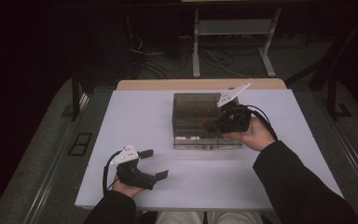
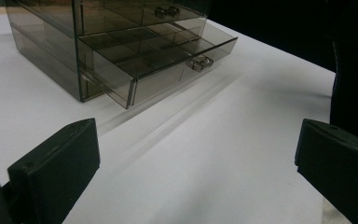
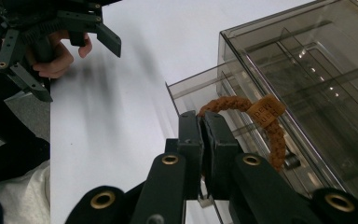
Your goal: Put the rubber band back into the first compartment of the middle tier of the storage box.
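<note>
A braided orange bracelet (image 3: 265, 126) is pinched by the right gripper (image 3: 204, 135) above the pulled-out drawer (image 3: 205, 93) of the smoked drawer box (image 1: 191, 107). The left gripper (image 1: 154, 163) is held spread over the bench (image 1: 144, 121). If released early, the dangling loop may be snagged on the drawer's edge.

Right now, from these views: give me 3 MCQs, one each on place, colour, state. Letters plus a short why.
1. Where is the braided bracelet?
A. on the bare table
B. over the open drawer, held by the right gripper
C. in the left gripper

2. The bracelet's colour?
A. orange-brown
B. blue
C. white

3. The left gripper is:
A. shut on the bracelet
B. open, holding nothing
C. shut on the drawer knob

Answers:
1 B: the right gripper pinches the bracelet above the open drawer of the smoked clear organizer.
2 A: right gripper view shows it.
3 B: jaws stand wide apart over the white table.
</note>
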### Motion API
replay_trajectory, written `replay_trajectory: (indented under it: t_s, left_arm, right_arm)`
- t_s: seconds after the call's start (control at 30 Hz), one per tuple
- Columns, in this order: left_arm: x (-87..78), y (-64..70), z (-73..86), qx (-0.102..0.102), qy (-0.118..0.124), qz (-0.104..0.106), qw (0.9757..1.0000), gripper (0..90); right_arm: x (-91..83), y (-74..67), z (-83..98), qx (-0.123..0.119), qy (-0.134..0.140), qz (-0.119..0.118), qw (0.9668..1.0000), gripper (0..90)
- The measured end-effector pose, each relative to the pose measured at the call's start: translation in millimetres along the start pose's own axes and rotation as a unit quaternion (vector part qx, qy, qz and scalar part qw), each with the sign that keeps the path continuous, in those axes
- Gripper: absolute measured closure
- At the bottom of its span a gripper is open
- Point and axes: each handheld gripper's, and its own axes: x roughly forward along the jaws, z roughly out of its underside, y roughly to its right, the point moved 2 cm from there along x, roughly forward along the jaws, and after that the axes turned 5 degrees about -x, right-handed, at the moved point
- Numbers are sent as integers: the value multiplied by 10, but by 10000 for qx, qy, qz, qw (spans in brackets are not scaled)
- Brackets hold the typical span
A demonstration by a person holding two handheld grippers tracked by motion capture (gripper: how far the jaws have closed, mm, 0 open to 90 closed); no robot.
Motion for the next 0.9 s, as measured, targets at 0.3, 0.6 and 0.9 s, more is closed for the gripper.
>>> replay_trajectory:
  t_s: [0.3, 0.6, 0.9]
  left_arm:
    - [-1, 1, 0, 6, 1, 3, 10000, 0]
    - [-4, -1, -2, 28, -6, 7, 10000, 0]
    - [-5, 2, -6, 22, 20, 22, 10000, 0]
  right_arm:
    - [135, -20, -80, -102, -50, -82, 9999, 853]
    - [321, -36, -123, -149, -83, -194, 9997, 853]
    - [490, -16, -125, -172, -123, -229, 9995, 853]
